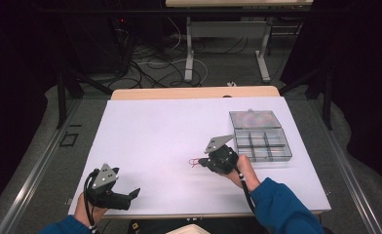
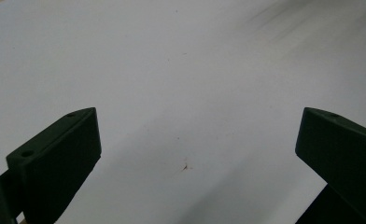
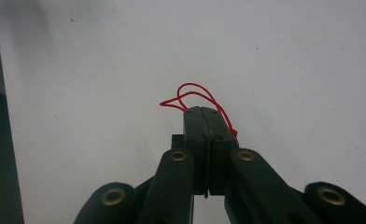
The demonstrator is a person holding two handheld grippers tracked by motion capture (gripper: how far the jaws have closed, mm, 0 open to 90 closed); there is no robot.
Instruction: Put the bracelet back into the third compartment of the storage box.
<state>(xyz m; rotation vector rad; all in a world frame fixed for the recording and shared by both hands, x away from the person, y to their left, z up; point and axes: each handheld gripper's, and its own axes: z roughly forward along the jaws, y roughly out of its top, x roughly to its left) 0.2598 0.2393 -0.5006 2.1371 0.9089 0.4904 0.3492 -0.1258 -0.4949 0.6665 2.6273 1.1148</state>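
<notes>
The right tongs (image 3: 203, 111) are pinched fully together on a thin red string (image 3: 196, 95), and in the right gripper view the grip looks deliberate: the jaws meet flat, with the string caught at the very tip so its loops spill out ahead rather than bunching inside. It is a slight thing — a fine bright red thread bent into two or three loose, overlapping loops, with a strand running back along the jaw's side to what may be a small knot. In the high view the red string (image 1: 194, 162) sits just right of the frame's centre, at the nose of the right tongs (image 1: 203, 162), low over the white counter (image 1: 155, 131); whether it is touching the surface or just lifted I cannot tell.

The clear compartment box (image 1: 259, 136) lies to the right of that hand, lid folded back and its divided cells exposed — a likely destination, so holding the string by one end would make it easy to drop in.

The left tongs (image 1: 134, 194) rest at the lower left, jaws spread wide with nothing between them, seemingly parked out of the way.
</notes>
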